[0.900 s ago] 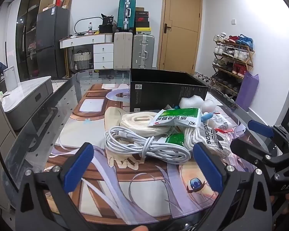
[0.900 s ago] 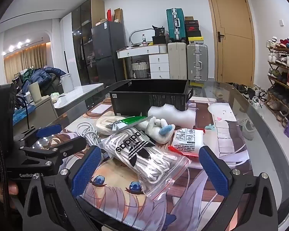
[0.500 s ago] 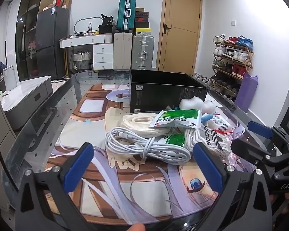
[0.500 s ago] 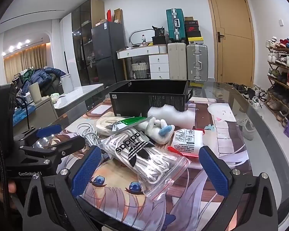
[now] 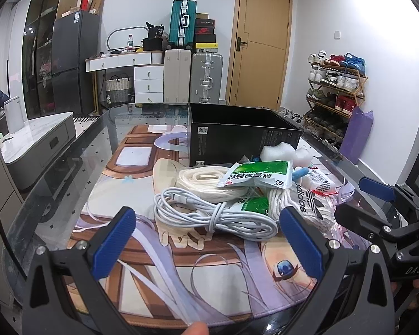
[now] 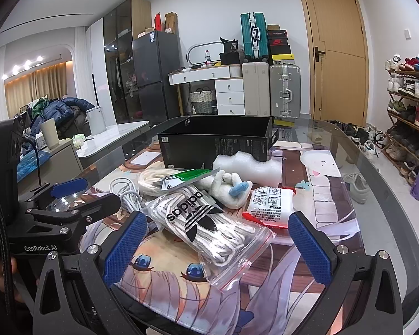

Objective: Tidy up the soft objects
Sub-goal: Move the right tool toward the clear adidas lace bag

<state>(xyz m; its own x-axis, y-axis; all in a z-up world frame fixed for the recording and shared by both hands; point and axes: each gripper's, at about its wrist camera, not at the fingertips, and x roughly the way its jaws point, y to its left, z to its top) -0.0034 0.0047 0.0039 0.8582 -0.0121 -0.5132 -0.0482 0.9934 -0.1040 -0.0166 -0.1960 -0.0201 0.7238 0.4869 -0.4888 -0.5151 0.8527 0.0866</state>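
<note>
A glass table [image 5: 56, 184] with a cartoon-print mat holds a heap of soft items in front of 1 open black box [image 5: 243, 136]. Only the left wrist view shows the whole coiled white cable [image 5: 212, 215] and 2 green-and-white packets [image 5: 258, 174]. Only the right wrist view shows 1 white plush toy [image 6: 230, 187], 1 foam piece [image 6: 248, 166] and 1 red-edged white packet [image 6: 271, 205] clearly. Both show 1 zip bag of white laces [image 6: 206, 229] and 1 cream rope bundle [image 5: 206, 181]. The left gripper [image 5: 209, 241] and right gripper [image 6: 218, 244] both gape fully wide, holding and touching nothing, near the heap.
</note>
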